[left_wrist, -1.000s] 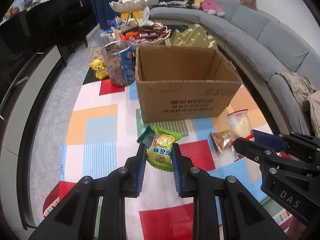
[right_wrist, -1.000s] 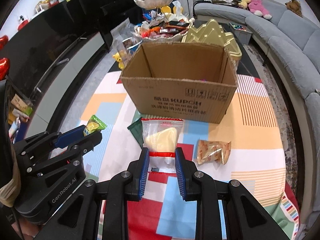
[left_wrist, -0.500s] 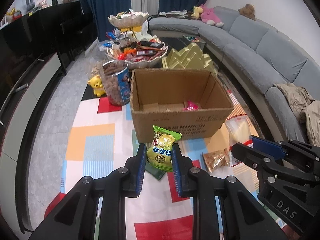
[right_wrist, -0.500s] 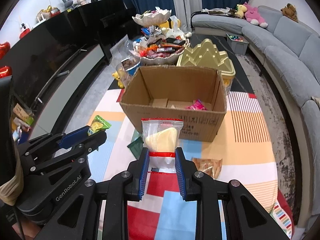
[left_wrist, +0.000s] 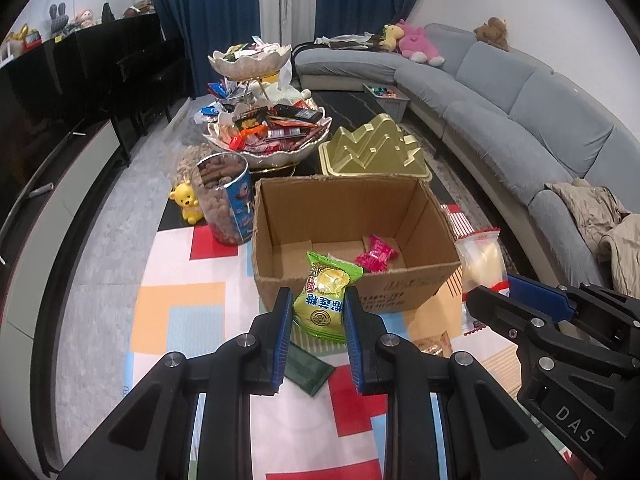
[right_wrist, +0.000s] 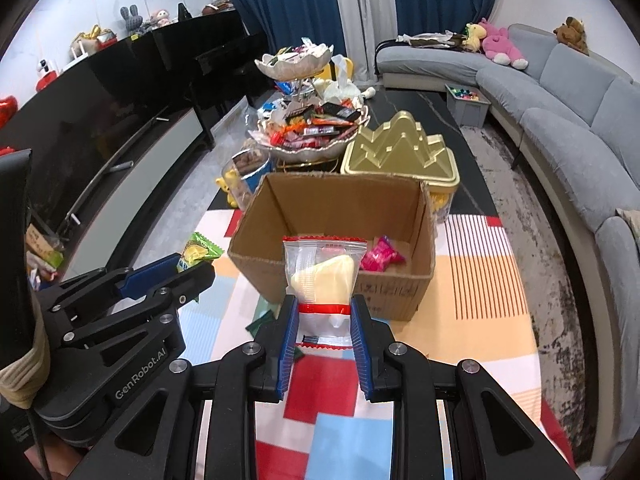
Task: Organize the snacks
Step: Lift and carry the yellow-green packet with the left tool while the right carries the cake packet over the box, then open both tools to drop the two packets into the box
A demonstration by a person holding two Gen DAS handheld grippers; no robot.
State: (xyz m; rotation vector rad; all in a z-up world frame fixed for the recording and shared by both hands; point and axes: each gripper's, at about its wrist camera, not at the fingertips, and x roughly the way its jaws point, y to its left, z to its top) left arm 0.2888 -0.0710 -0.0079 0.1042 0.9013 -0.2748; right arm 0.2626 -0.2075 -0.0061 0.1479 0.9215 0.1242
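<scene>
My left gripper (left_wrist: pixel 316 304) is shut on a green and yellow snack packet (left_wrist: pixel 326 296), held up in front of the near wall of an open cardboard box (left_wrist: pixel 360 292). My right gripper (right_wrist: pixel 325 310) is shut on a clear packet with a red seal and a pale wedge inside (right_wrist: pixel 322 276), also just short of the cardboard box (right_wrist: pixel 394 296). A pink wrapped sweet (left_wrist: pixel 376 254) lies on the box floor. Each gripper shows in the other's view: the right gripper (left_wrist: pixel 500 300) at the right, the left gripper (right_wrist: pixel 192 270) at the left.
A dark green packet (left_wrist: pixel 306 366) and a brown packet (left_wrist: pixel 434 344) lie on the coloured mat in front of the box. Behind it stand a clear jar of brown snacks (left_wrist: pixel 224 204), a yellow bear toy (left_wrist: pixel 186 204), a gold lidded container (left_wrist: pixel 374 152) and a tiered bowl stand full of sweets (left_wrist: pixel 268 128). A grey sofa (left_wrist: pixel 520 120) runs along the right.
Both grippers have risen with their packets and come closer to the box. Its inside and the pink sweet now show, and the mat has dropped lower in both views.
</scene>
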